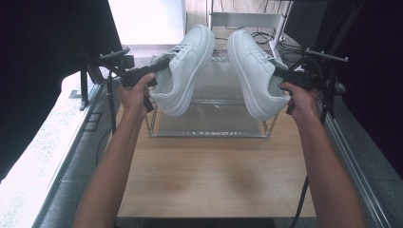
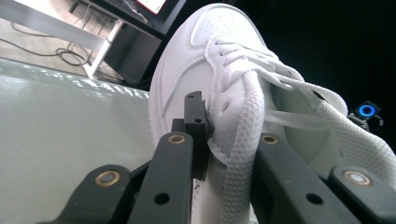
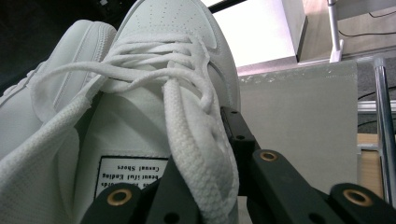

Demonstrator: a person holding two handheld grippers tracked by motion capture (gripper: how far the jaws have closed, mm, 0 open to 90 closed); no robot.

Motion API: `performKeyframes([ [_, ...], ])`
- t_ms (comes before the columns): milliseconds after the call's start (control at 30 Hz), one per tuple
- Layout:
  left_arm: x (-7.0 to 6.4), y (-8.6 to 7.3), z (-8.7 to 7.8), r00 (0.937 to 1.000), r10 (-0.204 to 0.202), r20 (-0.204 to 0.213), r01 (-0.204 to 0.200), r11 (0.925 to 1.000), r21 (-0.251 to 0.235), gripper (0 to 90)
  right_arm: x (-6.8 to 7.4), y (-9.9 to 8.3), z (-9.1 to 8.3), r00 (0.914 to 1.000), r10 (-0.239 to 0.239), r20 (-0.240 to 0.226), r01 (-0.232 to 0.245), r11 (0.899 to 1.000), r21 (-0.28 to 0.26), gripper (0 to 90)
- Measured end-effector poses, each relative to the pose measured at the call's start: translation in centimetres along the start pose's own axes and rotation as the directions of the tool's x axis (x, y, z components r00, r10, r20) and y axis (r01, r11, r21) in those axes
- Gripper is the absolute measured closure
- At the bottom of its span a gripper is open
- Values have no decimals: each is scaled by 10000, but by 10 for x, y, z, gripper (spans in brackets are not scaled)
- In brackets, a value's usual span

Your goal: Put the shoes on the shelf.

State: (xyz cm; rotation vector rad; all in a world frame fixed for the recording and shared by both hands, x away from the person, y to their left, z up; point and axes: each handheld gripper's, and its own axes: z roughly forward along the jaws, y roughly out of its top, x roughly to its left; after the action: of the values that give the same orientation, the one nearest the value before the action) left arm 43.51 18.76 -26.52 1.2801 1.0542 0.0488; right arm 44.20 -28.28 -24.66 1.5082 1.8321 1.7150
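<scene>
- Left hand-held gripper is closed on the left white sneaker; we see it held up in the air above the clear rack at the far end of the tabletop.
- Right hand-held gripper is closed on the right white sneaker, also lifted over the rack, near the other shoe but apart from it.
- Both sneakers: all white, smooth upper, perforated toe, white laces, thick white sole. Toes point up and away from us, soles face each other across the gap.
- Left gripper view: we see the jaws nearly shut, pinching the collar edge beside the laces; one jaw outside the shoe wall, the other inside the opening.
- Right gripper view: same kind of grip, jaws clamped on the side wall near the tongue; a lace drapes over the gripper. Label on the tongue's underside reads upside down, "Casual Shoes" legible.
- Right gripper view also shows the other sneaker at the left edge.
- Person's hands grip each handle; forearms come in from the bottom of the high view.
</scene>
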Motion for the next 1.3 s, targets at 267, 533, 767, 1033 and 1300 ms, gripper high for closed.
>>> performKeyframes([
  [267,7,7,17,9981,27,-624,-12,9997,246,824,-1,3,24,9983,518,257,-521,9986,96,864],
  [533,17,9,41,9948,-328,-960,376,9981,492,824,1,10,50,9933,425,1076,-465,9983,343,863],
  [767,26,9,57,9861,-356,-1625,449,9975,543,820,-1,14,70,9892,522,1369,-564,9980,271,863],
  [1033,31,8,68,9727,-613,-2237,742,9960,495,820,-1,9,93,9832,576,1732,-662,9968,442,863],
  [1300,36,8,78,9602,-692,-2705,860,9950,506,819,-2,14,111,9726,555,2259,-706,9958,591,863],
])
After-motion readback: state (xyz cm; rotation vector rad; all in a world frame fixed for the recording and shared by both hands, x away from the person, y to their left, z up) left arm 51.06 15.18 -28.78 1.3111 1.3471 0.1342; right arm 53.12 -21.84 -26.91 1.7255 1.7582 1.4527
